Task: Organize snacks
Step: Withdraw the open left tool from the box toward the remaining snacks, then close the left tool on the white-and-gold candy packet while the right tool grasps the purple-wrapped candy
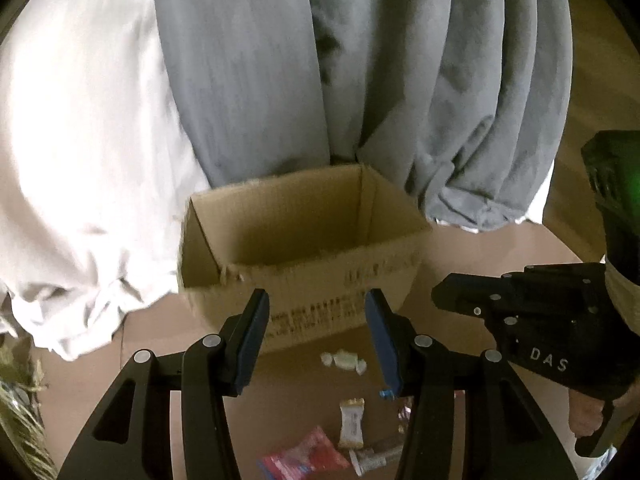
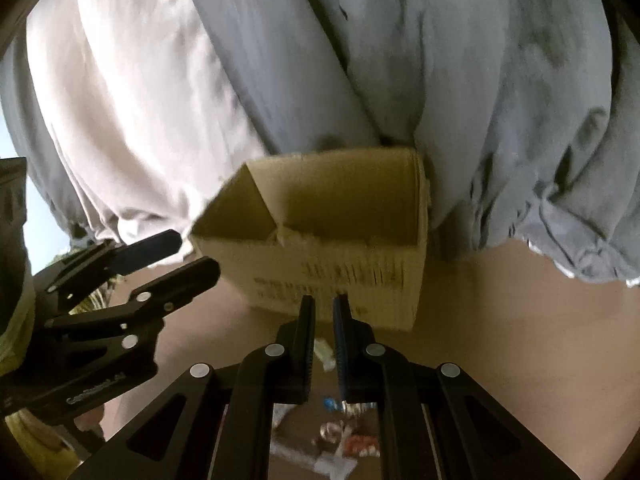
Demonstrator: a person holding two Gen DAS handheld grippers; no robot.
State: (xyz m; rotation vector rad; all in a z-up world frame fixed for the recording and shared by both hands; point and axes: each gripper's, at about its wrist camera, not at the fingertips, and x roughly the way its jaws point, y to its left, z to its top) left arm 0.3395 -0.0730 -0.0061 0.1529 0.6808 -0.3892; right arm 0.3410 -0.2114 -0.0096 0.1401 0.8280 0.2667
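Note:
An open cardboard box [image 1: 304,240] stands on the brown surface, seen also in the right wrist view [image 2: 332,256]; its inside looks empty as far as I can see. My left gripper [image 1: 316,308] is open and empty, held just in front of the box. Below it lie loose snacks: a white wrapped candy [image 1: 346,360], a white and gold packet [image 1: 351,424] and a red packet [image 1: 304,456]. My right gripper [image 2: 324,308] is nearly shut with nothing between its fingers, in front of the box. More wrapped snacks [image 2: 340,436] lie under it.
Grey cloth [image 1: 360,60] and white cloth [image 1: 80,160] hang right behind the box. The right gripper's body [image 1: 532,308] shows at right in the left view; the left gripper [image 2: 120,292] shows at left in the right view. A straw-like object [image 1: 16,400] sits at far left.

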